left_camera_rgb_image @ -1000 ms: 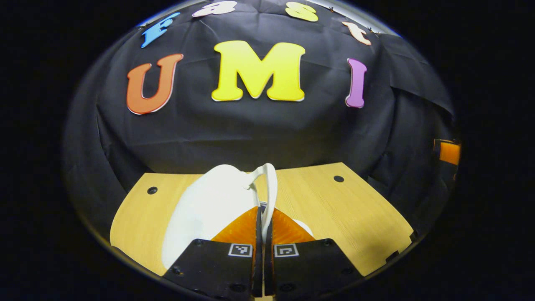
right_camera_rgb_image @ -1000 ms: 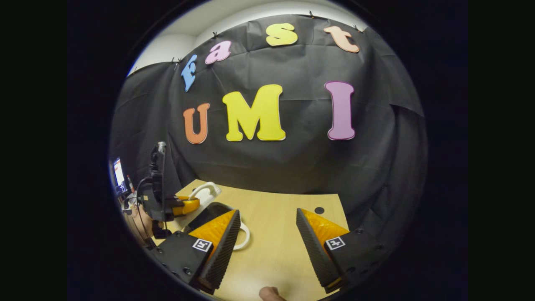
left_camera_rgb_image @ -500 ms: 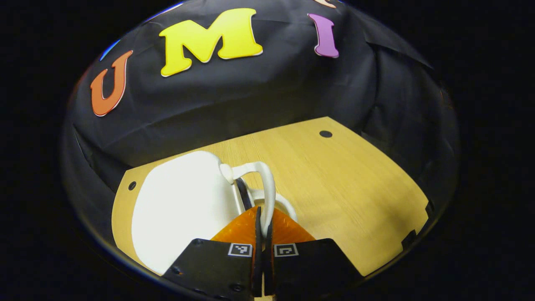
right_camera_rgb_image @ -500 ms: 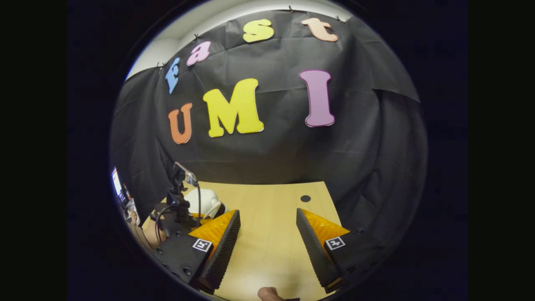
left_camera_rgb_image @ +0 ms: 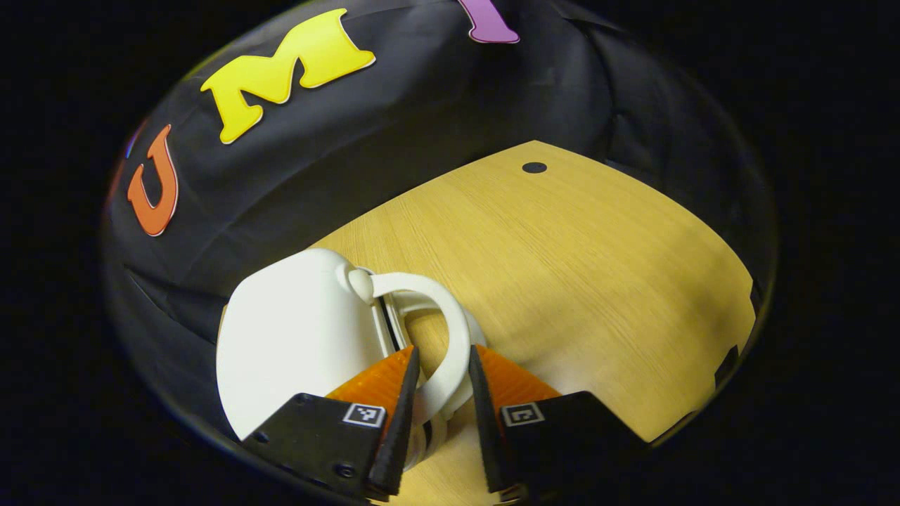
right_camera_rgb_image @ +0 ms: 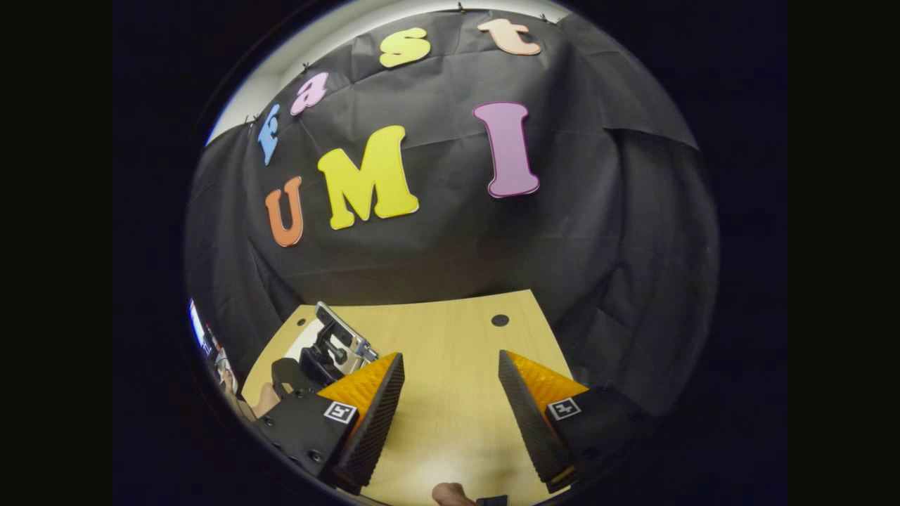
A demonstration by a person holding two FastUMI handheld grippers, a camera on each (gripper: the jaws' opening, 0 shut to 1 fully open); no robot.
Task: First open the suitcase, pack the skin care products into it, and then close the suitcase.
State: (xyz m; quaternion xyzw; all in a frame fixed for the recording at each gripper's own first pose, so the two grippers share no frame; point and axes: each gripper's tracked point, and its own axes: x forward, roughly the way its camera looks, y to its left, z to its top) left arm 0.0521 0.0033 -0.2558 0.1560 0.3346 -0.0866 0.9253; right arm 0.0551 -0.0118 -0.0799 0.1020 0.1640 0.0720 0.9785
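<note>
Fingers (left_camera_rgb_image: 404, 393) parted around suitcase handle (left_camera_rgb_image: 450, 351)

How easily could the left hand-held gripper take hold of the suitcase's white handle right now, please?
Probably easily: the left hand-held gripper is open with the suitcase handle already lying between its fingers, nothing blocking, so closing should catch it.

From my left gripper view, the suitcase (left_camera_rgb_image: 302, 337) sits on the table (left_camera_rgb_image: 598, 267) toward the left, back end near the booth wall. Its handle (left_camera_rgb_image: 450, 344) loops out right, sitting between my left gripper (left_camera_rgb_image: 437, 414) fingers. In the right gripper view, the right gripper (right_camera_rgb_image: 450, 414) hangs over bare table, with the left one off to its left.
</note>
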